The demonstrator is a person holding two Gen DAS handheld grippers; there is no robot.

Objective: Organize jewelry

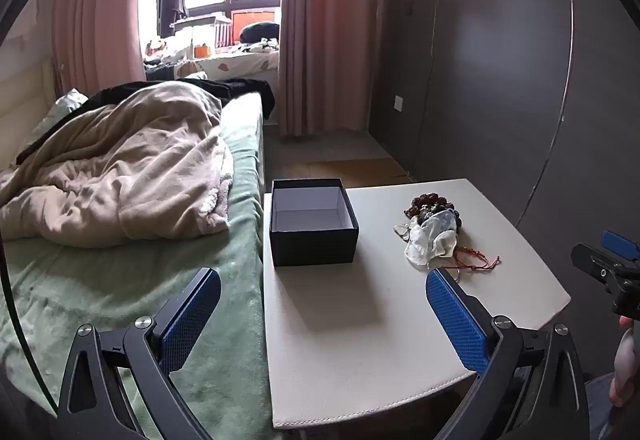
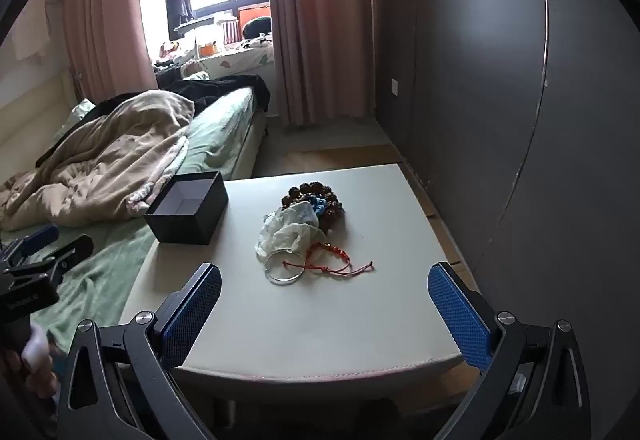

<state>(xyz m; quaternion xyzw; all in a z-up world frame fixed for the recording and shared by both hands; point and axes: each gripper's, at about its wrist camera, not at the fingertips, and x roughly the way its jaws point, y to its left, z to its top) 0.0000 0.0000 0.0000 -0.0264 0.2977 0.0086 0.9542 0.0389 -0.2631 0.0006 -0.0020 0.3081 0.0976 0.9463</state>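
An open black box point(image 1: 313, 222) point(image 2: 188, 208) with a pale, bare inside stands on the white table point(image 1: 360, 340) point(image 2: 340, 320) by its left edge. To its right lies a heap of jewelry point(image 1: 432, 230) point(image 2: 306, 224): dark bead bracelets point(image 2: 316, 195), a crumpled clear bag point(image 2: 286, 234), a silver bangle point(image 2: 283, 270) and red cord bracelets point(image 2: 336, 264). My left gripper point(image 1: 323, 288) hangs open above the table's near part, short of the box. My right gripper point(image 2: 324, 288) is open too, nothing between its fingers, just short of the bangle.
A bed point(image 1: 120, 280) with a green sheet and rumpled beige blanket point(image 1: 120, 167) touches the table's left side. Dark wardrobe doors point(image 2: 500, 99) stand close on the right. Pink curtains point(image 1: 324, 31) and a bright window are at the far end. A hand point(image 1: 624, 368) holds the other gripper.
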